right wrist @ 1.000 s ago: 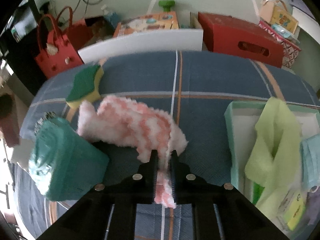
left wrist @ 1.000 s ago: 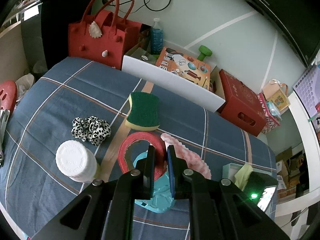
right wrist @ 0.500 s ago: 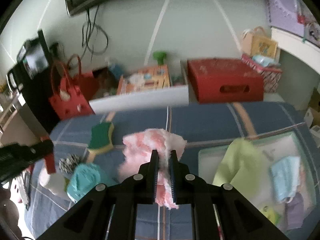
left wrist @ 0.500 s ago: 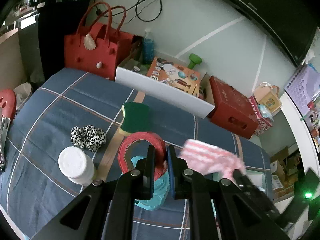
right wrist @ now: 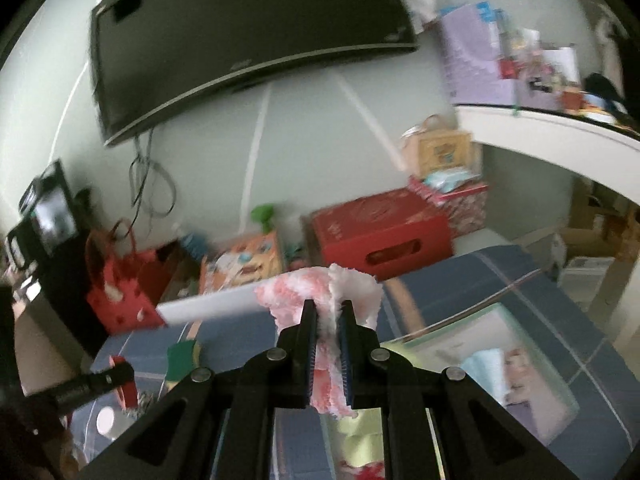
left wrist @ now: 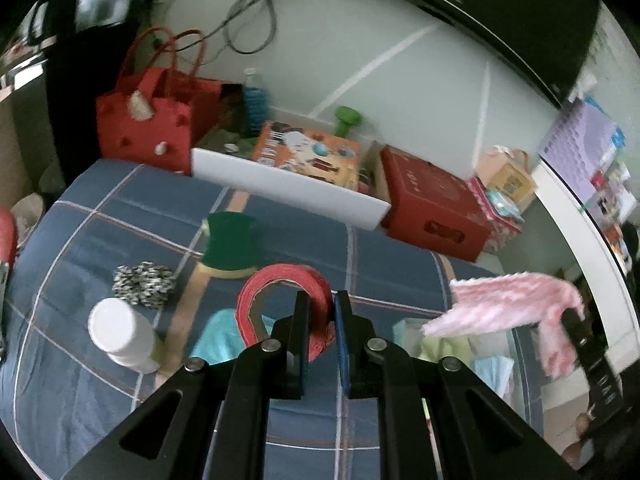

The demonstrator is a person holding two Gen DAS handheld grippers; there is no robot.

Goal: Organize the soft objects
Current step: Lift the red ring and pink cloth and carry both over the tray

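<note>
Surface: blue checked cloth (left wrist: 100,216) covers it.
Box: pale green box (right wrist: 560,364) sits at 4 o'clock in the right view, with soft cloths in it.
Pink cloth: fluffy pink cloth (right wrist: 320,292) hangs in the air above the box.
Right claw: right claw (right wrist: 329,320) is clenched on the pink cloth.
Red ring: red ring (left wrist: 280,296) is held up over the surface.
Left claw: left claw (left wrist: 322,320) grips the ring's edge.
Sponge: green sponge (left wrist: 230,246) lies at 11 o'clock of the ring.
Scrunchie: spotted scrunchie (left wrist: 142,282) lies at 9 o'clock.
</note>
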